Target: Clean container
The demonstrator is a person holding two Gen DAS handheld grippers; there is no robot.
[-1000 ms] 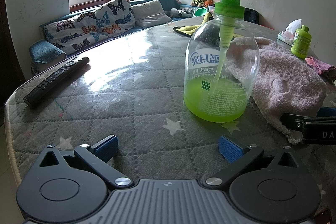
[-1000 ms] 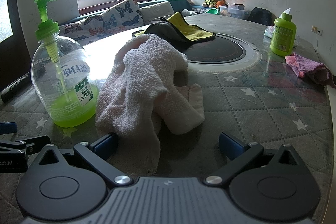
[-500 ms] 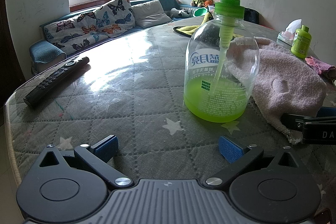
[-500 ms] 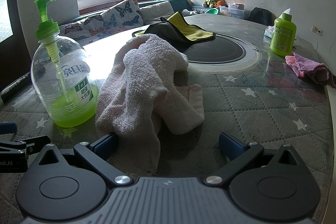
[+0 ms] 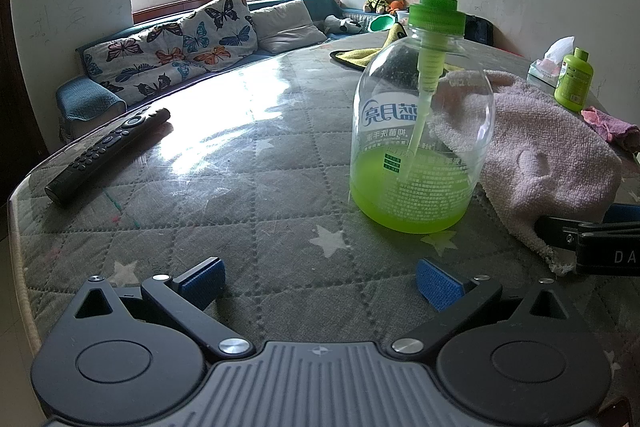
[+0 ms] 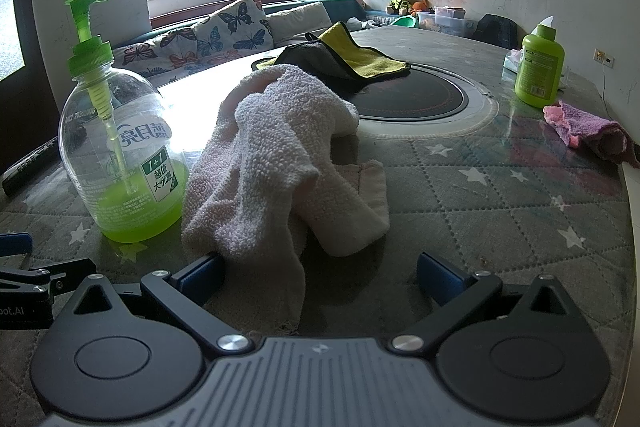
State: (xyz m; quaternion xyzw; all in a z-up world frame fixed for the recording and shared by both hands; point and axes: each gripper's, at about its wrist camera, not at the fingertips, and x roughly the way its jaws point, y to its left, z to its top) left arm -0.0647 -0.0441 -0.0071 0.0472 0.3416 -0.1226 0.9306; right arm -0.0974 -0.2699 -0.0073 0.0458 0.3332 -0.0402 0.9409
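Left gripper (image 5: 318,283): jaws spread wide, 2 blue pads apart, nothing between them, held low and level, pointing far. Right gripper (image 6: 318,277): jaws equally spread, held low just right of the left gripper, pointing far, gripping nothing.

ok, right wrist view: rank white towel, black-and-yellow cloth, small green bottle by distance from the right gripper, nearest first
1. White towel: directly ahead, its edge lying between the open fingers of the right gripper.
2. Black-and-yellow cloth: behind the towel, mid-table.
3. Small green bottle: far right.
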